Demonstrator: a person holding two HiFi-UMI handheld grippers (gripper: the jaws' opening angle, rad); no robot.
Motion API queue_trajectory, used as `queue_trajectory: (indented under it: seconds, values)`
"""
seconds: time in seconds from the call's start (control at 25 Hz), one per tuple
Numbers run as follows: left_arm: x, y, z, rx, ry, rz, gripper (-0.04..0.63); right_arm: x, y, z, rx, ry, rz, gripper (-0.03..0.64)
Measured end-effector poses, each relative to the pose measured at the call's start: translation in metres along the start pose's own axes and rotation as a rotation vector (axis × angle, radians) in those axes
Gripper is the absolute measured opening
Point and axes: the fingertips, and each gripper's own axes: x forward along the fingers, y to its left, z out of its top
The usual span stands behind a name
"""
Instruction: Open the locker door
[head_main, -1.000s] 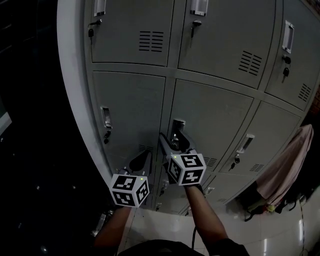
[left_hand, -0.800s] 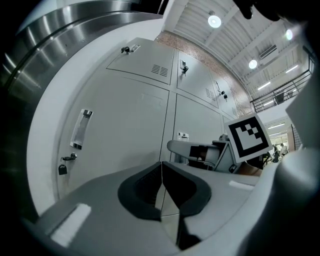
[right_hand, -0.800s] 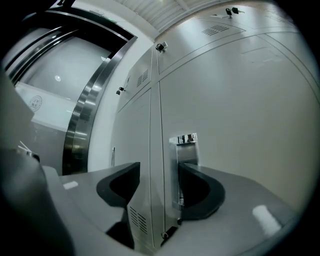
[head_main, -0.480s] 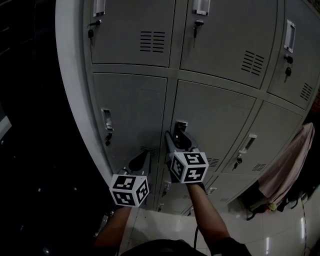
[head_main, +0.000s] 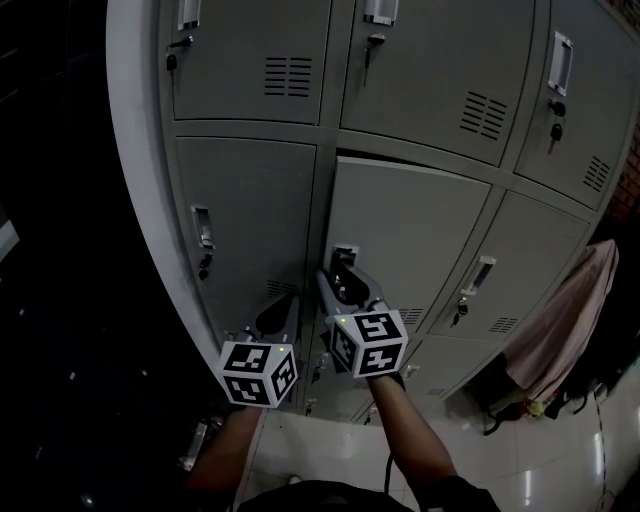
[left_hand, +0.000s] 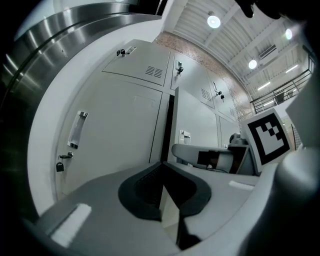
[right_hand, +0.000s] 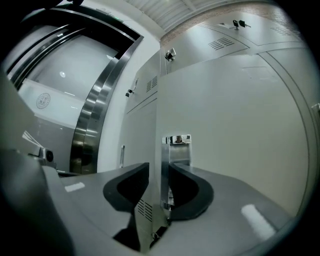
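Closing its jaws on the handle (head_main: 343, 256) at 8 o'clock on the locker door (head_main: 425, 225), the right gripper (head_main: 340, 277) is pinching stiff, probably light sheet metal, while the left gripper (head_main: 281, 314) is idling shut, empty.

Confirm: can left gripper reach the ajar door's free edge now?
Probably yes: the left gripper faces the ajar door's edge with nothing between, though its jaws are shut.

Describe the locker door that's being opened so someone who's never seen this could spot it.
On the grey locker bank, go to the second visible row down, second column from the left. That locker door is the only one standing ajar, with a dark gap along its top edge; its neighbours sit flush.
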Motion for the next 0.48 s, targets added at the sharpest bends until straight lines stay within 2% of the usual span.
queue_trajectory:
  seconds: [0.48]
  values:
    - [-0.037, -0.052, 0.001, 0.002, -0.028, 0.044, 0.006, -0.071, 0.023, 0.007, 0.005, -0.03, 0.06, 0.087]
